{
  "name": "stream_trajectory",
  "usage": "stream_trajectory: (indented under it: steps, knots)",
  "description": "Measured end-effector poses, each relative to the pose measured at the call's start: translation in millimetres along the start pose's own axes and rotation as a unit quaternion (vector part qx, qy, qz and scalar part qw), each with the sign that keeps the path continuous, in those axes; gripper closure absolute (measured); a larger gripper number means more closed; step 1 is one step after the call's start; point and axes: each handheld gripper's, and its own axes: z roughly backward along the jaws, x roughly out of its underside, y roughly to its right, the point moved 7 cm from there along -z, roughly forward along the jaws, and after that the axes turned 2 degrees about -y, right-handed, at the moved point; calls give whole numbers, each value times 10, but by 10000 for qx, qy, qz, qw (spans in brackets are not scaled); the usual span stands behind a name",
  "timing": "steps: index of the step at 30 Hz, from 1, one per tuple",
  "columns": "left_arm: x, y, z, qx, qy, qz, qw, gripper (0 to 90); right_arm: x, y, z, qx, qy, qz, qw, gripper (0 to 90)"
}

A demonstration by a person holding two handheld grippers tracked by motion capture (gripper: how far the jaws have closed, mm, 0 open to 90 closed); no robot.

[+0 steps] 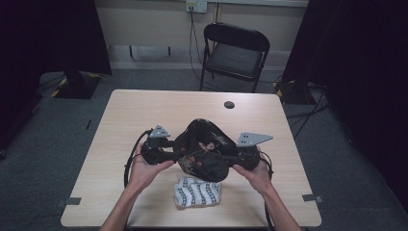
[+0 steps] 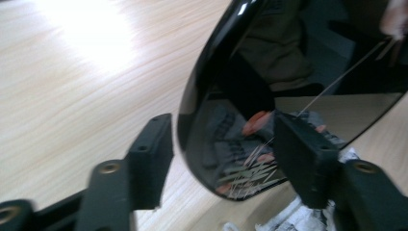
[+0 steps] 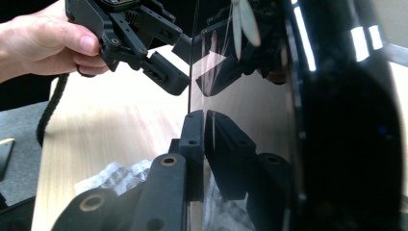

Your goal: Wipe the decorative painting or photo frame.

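A glossy black bowl with a painted flower pattern is held tilted above the table between both grippers. My right gripper is shut on its thin wall; one jaw presses the shiny surface, the other is hidden behind it. My left gripper stands open with its jaws on either side of the bowl's rim, the bowl mirroring the room. In the right gripper view, the left gripper and a hand are at the upper left.
A crumpled black-and-white patterned cloth lies on the wooden table just below the bowl, near the front edge. A small dark round hole sits at the table's far side. A black folding chair stands beyond.
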Motion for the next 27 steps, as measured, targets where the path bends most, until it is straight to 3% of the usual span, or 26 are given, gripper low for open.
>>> stream_trajectory:
  steps: [5, 14, 16, 18, 19, 20, 22, 27]
  knots:
    - [7, 9, 19, -51, -4, -10, 10000, 374, 45, 8, 65, 55, -54, 0, 10000, 697]
    - [-13, -71, -75, -103, -56, 238, 9996, 394, 135, -25, 88, 57, -117, -102, 9999, 790]
    - [10, -43, -91, -80, -150, 108, 9998, 394, 128, -25, 88, 89, -133, -92, 9998, 796]
    - [69, 4, -104, -165, -442, -122, 9988, 391, 127, -17, 96, 103, -158, -115, 9998, 797]
    - [69, 4, -104, -165, -442, -122, 9988, 383, 127, -17, 96, 103, -158, -115, 9998, 797]
    - [98, 26, -87, -193, -498, -252, 9983, 383, 128, -10, 102, 88, -161, -152, 9997, 798]
    - [158, 54, 2, 14, -399, 44, 9992, 384, 139, 9, 128, 132, -159, -209, 9996, 800]
    - [292, 54, 100, 150, -286, 188, 9993, 431, 153, 53, 177, 211, -177, -274, 9992, 803]
